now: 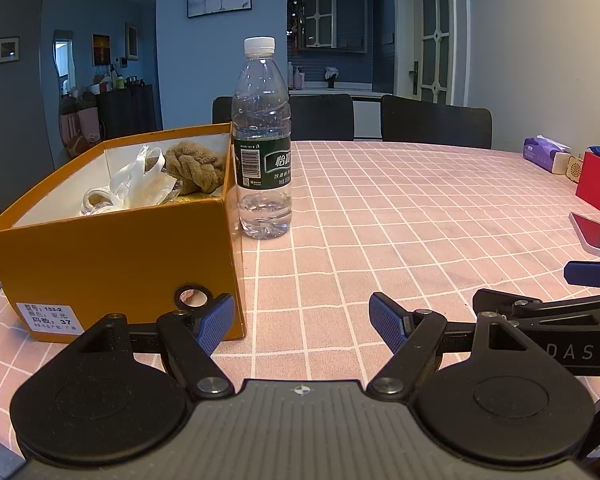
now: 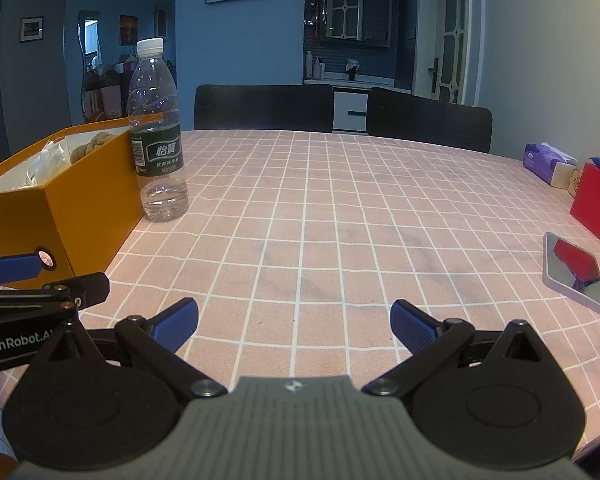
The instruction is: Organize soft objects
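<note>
Both the left gripper (image 1: 302,322) and right gripper (image 2: 294,326) hover spread apart and empty over the table (image 2: 340,220). The orange box (image 1: 112,264) holds a brown plush (image 1: 196,166).

The left hand-held gripper (image 1: 302,322) hangs low over the pink checked cloth surface (image 1: 420,220), its blue-padded jaws spread wide with nothing between them. Just left of it stands an orange cardboard box (image 1: 112,256) holding a brown fuzzy knotted cloth (image 1: 198,166) and crumpled white plastic bags (image 1: 140,184). A clear plastic water bottle (image 1: 262,140) stands upright beside the box's right wall.
</note>
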The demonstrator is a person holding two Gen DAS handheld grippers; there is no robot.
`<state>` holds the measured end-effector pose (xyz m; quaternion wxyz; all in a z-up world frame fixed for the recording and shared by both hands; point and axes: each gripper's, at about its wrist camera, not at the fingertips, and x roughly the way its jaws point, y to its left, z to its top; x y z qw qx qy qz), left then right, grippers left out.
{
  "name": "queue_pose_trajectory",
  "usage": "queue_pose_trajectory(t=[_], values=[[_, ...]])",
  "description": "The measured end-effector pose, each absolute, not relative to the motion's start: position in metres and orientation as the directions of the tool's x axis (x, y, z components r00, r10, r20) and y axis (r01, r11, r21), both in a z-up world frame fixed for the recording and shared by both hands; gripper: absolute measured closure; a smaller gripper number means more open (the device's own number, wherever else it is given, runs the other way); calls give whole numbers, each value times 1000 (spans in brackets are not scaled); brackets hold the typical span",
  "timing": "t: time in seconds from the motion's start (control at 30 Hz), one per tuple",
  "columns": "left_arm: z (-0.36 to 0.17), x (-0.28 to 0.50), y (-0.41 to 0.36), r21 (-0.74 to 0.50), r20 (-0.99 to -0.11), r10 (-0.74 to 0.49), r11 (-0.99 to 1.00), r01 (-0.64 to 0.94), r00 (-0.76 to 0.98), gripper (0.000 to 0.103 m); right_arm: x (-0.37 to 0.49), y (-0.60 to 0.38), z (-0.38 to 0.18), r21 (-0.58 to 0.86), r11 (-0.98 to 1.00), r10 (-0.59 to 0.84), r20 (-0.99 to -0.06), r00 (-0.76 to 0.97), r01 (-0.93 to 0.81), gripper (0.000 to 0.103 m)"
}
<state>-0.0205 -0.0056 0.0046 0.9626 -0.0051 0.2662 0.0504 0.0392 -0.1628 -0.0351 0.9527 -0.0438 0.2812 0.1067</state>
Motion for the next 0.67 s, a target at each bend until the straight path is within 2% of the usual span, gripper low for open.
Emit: queue_pose_trajectory(t=[0.67], values=[[3,-20,-5,25,-513,89,996,-89,854,14,41,-164,-38,-19,975,173,-553,815,-220,3]])
